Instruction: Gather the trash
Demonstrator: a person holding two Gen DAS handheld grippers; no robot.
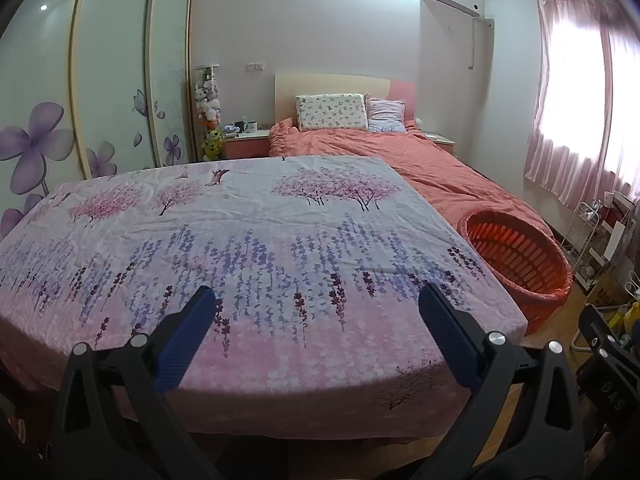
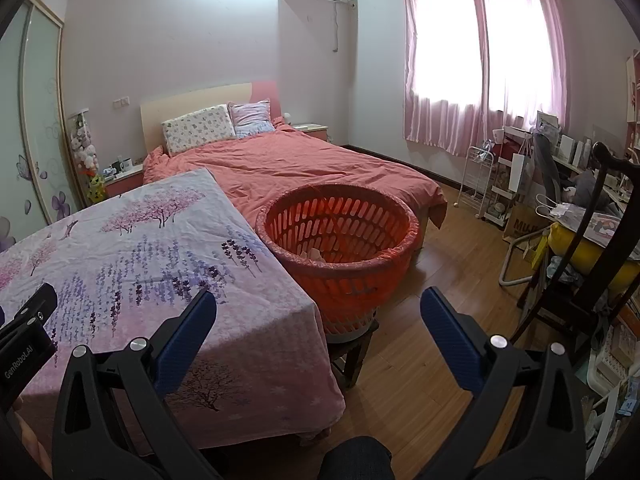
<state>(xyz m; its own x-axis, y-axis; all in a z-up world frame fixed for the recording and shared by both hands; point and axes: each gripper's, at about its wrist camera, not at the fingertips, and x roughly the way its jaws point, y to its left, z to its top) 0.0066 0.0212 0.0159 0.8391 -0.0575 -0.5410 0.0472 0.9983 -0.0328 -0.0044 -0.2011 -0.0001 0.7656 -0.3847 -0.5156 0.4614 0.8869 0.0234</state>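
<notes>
A round orange basket [image 2: 340, 232] lined with an orange bag stands on a low stool at the right corner of a table under a floral cloth [image 2: 132, 248]. Crumpled pale paper [image 2: 314, 255] lies at its bottom. The basket also shows at the right in the left wrist view [image 1: 520, 256]. My left gripper [image 1: 318, 300] is open and empty above the near part of the floral cloth [image 1: 248, 240]. My right gripper [image 2: 318, 300] is open and empty, in front of the basket, above the table corner and floor. No trash shows on the cloth.
A bed with a coral duvet [image 2: 304, 168] lies behind the table. A dark wooden chair [image 2: 592, 264], a white wire rack [image 2: 478, 176] and a cluttered desk [image 2: 576, 168] stand at the right. Wood floor [image 2: 432, 280] lies between. A wardrobe [image 1: 108, 80] lines the left wall.
</notes>
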